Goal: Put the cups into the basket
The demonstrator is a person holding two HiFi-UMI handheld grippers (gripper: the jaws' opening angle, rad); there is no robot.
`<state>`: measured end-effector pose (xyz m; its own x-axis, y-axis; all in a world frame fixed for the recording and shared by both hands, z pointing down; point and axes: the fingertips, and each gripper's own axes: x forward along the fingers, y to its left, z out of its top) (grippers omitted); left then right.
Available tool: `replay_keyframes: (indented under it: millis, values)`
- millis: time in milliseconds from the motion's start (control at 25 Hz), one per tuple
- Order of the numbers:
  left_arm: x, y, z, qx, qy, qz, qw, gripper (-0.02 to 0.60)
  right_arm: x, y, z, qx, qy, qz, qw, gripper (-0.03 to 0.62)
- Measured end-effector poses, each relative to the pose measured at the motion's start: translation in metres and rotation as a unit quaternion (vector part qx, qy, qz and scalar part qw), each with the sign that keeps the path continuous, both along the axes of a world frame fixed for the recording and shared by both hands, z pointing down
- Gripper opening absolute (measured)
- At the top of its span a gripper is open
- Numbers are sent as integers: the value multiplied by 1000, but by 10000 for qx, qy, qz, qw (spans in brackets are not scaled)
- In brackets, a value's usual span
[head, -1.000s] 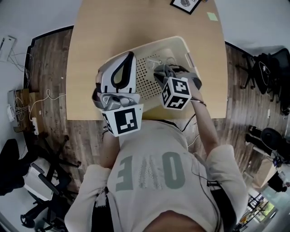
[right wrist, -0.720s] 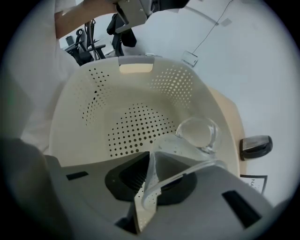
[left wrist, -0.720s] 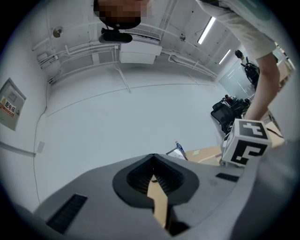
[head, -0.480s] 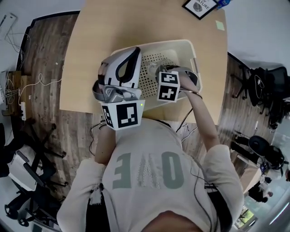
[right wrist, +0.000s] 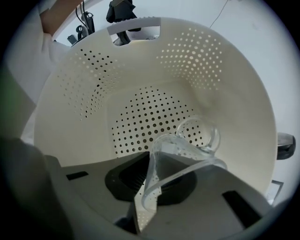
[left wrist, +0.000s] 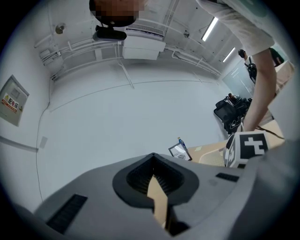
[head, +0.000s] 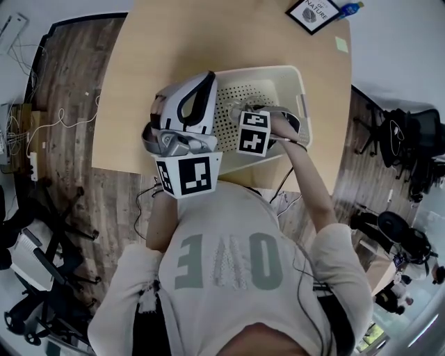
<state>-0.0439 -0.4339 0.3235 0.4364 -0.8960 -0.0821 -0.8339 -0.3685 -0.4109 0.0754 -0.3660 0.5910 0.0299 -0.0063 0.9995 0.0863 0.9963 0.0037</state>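
A cream perforated basket (head: pixel 292 73) stands on the wooden table (head: pixel 139 83). My right gripper (head: pixel 235 111) reaches down into it, shut on a clear plastic cup. In the right gripper view the cup (right wrist: pixel 197 140) is pinched by its rim between the jaws of the right gripper (right wrist: pixel 147 187), its body squashed and hanging just above the basket's dotted floor (right wrist: pixel 145 112). My left gripper (head: pixel 206 78) is held above the basket's left edge. Its jaws (left wrist: pixel 157 187) point away at a pale wall and are shut with nothing in them.
A framed picture (head: pixel 313 12), a blue item (head: pixel 350 8) and a green sticky note (head: pixel 341 44) lie at the table's far right corner. The picture (left wrist: pixel 179 151) also shows in the left gripper view. Office chairs and cables stand on the wood floor around the table.
The right gripper with the cup has shifted a little to the left and deeper into the basket. The left gripper stays raised beside it.
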Motion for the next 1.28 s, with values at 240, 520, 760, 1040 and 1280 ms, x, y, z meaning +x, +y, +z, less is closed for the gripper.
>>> replay_keyframes:
  millis: [240, 520, 760, 1040, 1280]
  values:
    - [6, 0, 1, 4, -9, 67, 10000, 8, -2, -3, 0, 93, -78, 225, 9997, 35]
    - [11, 4, -3, 29, -26, 159, 9999, 8, -27, -5, -11, 256, -552, 447, 9971, 158]
    - [19, 13, -9, 110, -86, 253, 9996, 8, -32, 4, -17, 237, -728, 533, 9956, 193]
    - [22, 21, -20, 231, -197, 342, 9990, 8, -39, 7, -61, 538, -1241, 730, 9881, 193]
    - [35, 30, -33, 395, -312, 568, 9971, 8, -48, -16, -124, 1301, -2115, 1053, 9629, 193]
